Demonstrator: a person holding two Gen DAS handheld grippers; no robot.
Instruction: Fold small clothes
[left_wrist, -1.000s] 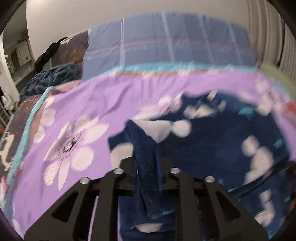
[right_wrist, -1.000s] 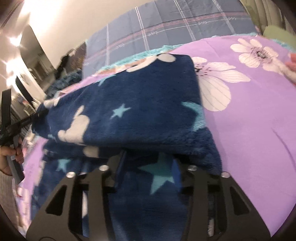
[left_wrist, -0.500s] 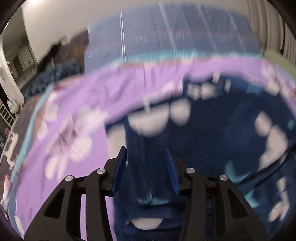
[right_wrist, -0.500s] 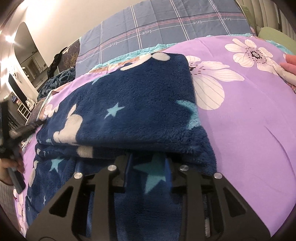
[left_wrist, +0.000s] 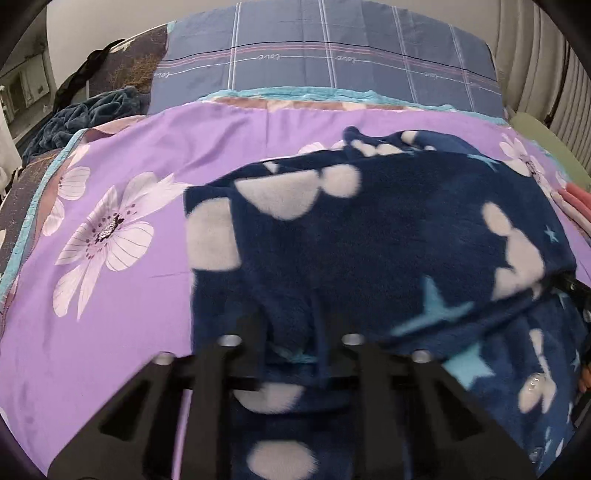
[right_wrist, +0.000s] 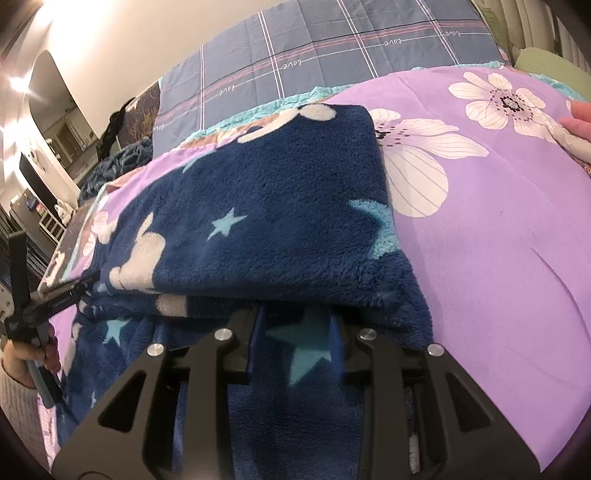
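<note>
A navy fleece garment with white shapes and light-blue stars (left_wrist: 369, 229) lies folded over itself on the purple flowered bedspread (left_wrist: 110, 295). My left gripper (left_wrist: 291, 332) sits at its near edge, fingers apart, with fleece lying between them. In the right wrist view the same garment (right_wrist: 258, 221) shows as a folded slab. My right gripper (right_wrist: 295, 325) is under the upper layer's near edge, fingers apart, fabric between them. The left gripper (right_wrist: 55, 291) shows at the far left, held by a hand.
A blue plaid quilt (left_wrist: 325, 62) lies across the back of the bed. A dark blue crumpled cloth (left_wrist: 81, 118) is at the back left. Pink folded clothes (left_wrist: 576, 206) lie at the right edge. A curtain (left_wrist: 535, 55) hangs at the right.
My left gripper opened: it was pinching a fleece edge, now its fingers are apart and the folded layer has dropped flat. My right gripper's fingers have also spread a little.
</note>
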